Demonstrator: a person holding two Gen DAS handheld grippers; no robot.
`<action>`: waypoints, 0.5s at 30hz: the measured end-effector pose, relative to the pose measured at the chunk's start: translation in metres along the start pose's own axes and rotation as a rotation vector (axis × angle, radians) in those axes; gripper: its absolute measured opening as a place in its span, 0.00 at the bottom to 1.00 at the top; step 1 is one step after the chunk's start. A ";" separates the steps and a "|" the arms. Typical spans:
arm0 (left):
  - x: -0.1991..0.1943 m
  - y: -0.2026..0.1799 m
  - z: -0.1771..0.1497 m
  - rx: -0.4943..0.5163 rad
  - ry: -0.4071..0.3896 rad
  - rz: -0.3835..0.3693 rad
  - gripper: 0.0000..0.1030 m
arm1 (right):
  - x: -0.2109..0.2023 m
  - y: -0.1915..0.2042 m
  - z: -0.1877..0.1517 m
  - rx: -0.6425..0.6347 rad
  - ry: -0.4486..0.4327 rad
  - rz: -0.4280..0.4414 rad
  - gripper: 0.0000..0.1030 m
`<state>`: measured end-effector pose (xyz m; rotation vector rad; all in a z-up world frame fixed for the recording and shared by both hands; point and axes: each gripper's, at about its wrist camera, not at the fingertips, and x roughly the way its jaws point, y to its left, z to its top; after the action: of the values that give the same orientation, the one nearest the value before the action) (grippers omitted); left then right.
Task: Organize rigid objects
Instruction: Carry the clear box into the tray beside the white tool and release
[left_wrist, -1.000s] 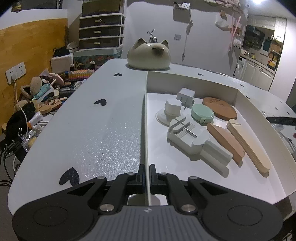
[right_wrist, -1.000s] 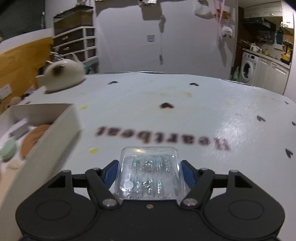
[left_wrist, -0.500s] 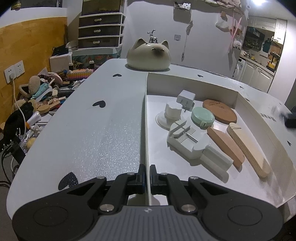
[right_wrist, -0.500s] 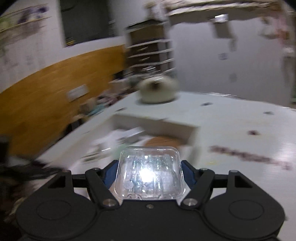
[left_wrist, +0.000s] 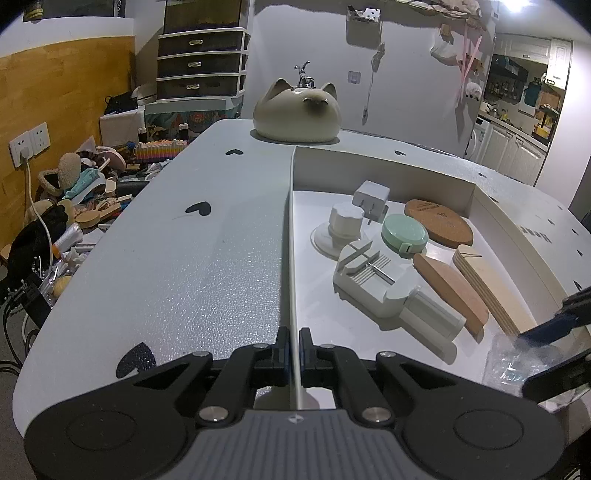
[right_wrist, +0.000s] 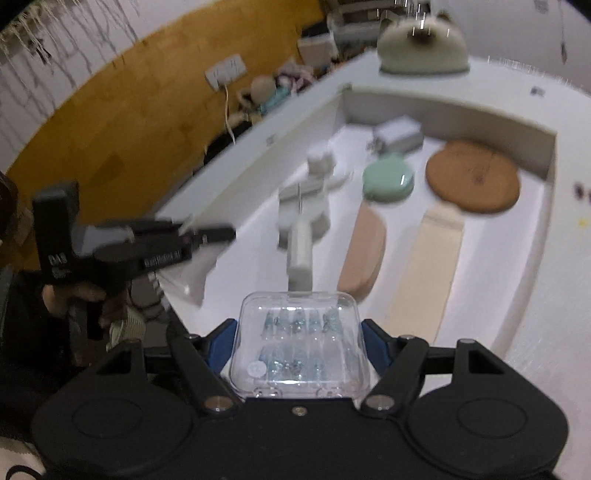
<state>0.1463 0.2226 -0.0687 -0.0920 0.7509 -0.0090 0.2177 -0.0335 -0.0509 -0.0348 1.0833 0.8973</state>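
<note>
Holding a small clear plastic case (right_wrist: 299, 343) by its two side walls, the right gripper (right_wrist: 299, 332) hangs above the near end of a shallow white tray (left_wrist: 495, 218) on a pale table (left_wrist: 207, 258). Its blue-padded fingers (right_wrist: 221, 341) stand fairly wide apart, pressed against the case, which shows rows of small bluish pieces inside. The case looks light, stiff and slick, with thin walls that could flex or crack under a hard squeeze, so a gentle hold across the flat sides, low near the base, seems safest. The left gripper (left_wrist: 294, 349) has its fingers nearly closed on the thin left wall of the tray, apparently steadying it. Already lying in the tray are a white plug adapter (left_wrist: 371, 195), a white knob on a round base (left_wrist: 345, 225), a mint-green round tin (left_wrist: 404, 234), a cork mat (left_wrist: 439, 221), a pale grey tool (left_wrist: 391, 288) and two wooden slats (left_wrist: 480, 280). Bare tray floor shows just under the case, near the grey tool's handle.
</note>
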 end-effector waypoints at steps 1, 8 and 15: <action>0.000 0.000 0.000 -0.001 -0.001 0.000 0.04 | 0.003 0.000 -0.001 0.011 0.010 -0.005 0.71; 0.000 0.000 0.000 0.000 -0.004 0.000 0.04 | 0.018 0.006 0.014 -0.020 -0.017 -0.082 0.71; 0.000 -0.001 0.000 0.002 -0.002 0.001 0.04 | 0.025 0.018 0.014 -0.061 -0.007 -0.150 0.78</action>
<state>0.1462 0.2220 -0.0692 -0.0900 0.7491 -0.0088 0.2205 -0.0002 -0.0564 -0.1610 1.0325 0.7943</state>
